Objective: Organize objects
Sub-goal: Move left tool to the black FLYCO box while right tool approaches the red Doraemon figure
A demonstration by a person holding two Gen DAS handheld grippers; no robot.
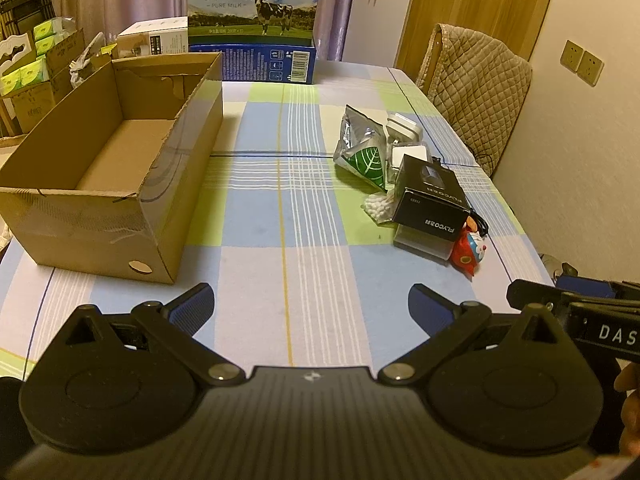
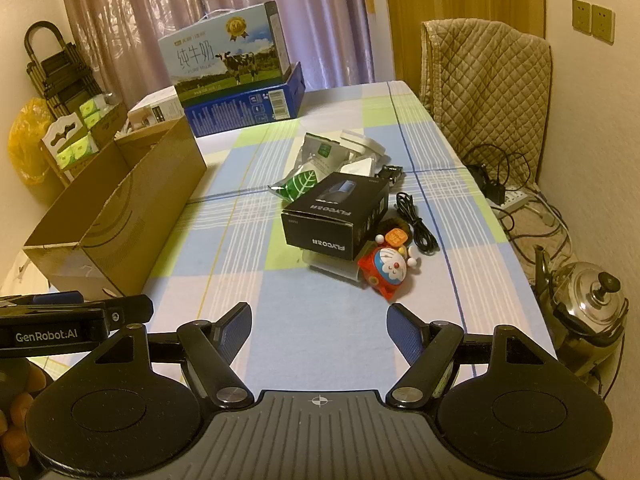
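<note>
An open, empty cardboard box stands at the table's left. A pile lies at the right: a black FLYCO box, a silver pouch with a green leaf, a red cartoon toy, a black cable, white adapters and cotton swabs. My left gripper hovers open over the near table edge, nothing between its fingers. My right gripper is open too, short of the toy. Each gripper shows at the other view's edge.
A milk carton case stands at the table's far end, with a white box beside it. A padded chair sits at the right side. A metal kettle and cables lie on the floor right of the table.
</note>
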